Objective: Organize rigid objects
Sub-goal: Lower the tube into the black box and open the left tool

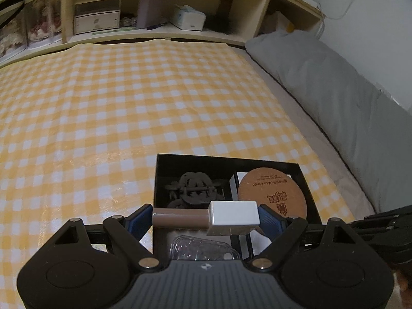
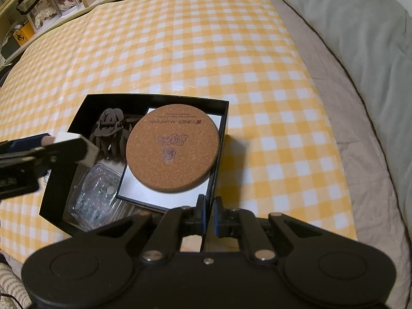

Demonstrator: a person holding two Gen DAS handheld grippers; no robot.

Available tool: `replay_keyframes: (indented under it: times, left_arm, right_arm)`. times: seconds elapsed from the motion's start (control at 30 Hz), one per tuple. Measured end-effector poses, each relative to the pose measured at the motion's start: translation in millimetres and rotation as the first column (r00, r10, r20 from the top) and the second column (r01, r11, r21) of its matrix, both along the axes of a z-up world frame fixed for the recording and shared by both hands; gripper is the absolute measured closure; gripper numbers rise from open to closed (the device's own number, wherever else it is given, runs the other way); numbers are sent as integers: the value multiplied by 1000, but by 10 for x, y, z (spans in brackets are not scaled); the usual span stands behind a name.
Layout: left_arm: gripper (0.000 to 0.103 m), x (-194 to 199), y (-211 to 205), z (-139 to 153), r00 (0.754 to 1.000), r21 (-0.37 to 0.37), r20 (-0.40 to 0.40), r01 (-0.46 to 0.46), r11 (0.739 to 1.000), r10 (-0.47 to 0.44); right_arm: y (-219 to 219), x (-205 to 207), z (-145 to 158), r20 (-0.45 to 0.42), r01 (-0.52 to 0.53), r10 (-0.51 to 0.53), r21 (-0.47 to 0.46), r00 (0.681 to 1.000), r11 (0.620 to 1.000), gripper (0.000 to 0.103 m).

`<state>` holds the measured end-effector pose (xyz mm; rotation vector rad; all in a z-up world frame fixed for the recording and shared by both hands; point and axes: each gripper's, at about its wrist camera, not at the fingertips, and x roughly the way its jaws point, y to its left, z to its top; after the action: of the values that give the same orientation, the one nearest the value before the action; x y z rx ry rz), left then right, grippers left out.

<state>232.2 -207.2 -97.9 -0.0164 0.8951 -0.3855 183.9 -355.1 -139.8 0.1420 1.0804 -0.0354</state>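
My left gripper is shut on a brown stick with a white block cap, held crosswise just above the black box. It shows from the side in the right wrist view. The box holds a round cork coaster on a white card, a dark wooden model and a clear plastic case. My right gripper is shut on the box's near right wall.
The box sits on a yellow-and-white checked cloth. A grey pillow and quilt lie along the right. A wooden shelf with drawers, boxes and tissues stands at the far end.
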Motion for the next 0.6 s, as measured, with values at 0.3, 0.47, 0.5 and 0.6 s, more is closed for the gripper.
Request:
replay_keyframes:
  times: [0.3,0.47,0.5,0.6]
  left_arm:
    - [8,78,-15,-69,999,25,-12,50,998,-50]
    - [8,51,20,-96,997,34,-39,73,997,-72]
    - [8,40,26,-107,996,33,-47,75,997,-73]
    - [8,-5,36,-134,995,31,-68,79,996,-76]
  right_arm:
    - [-5,-2,2,2,1,-1,4,1000,1000,95]
    - [-2,-2,7,2,1,-1,3,1000,1000,95]
    - [-3,-1,7,2,1,-1,3,1000,1000,95]
    - [0,0,5,2,2,-2,5,1000,1000,95]
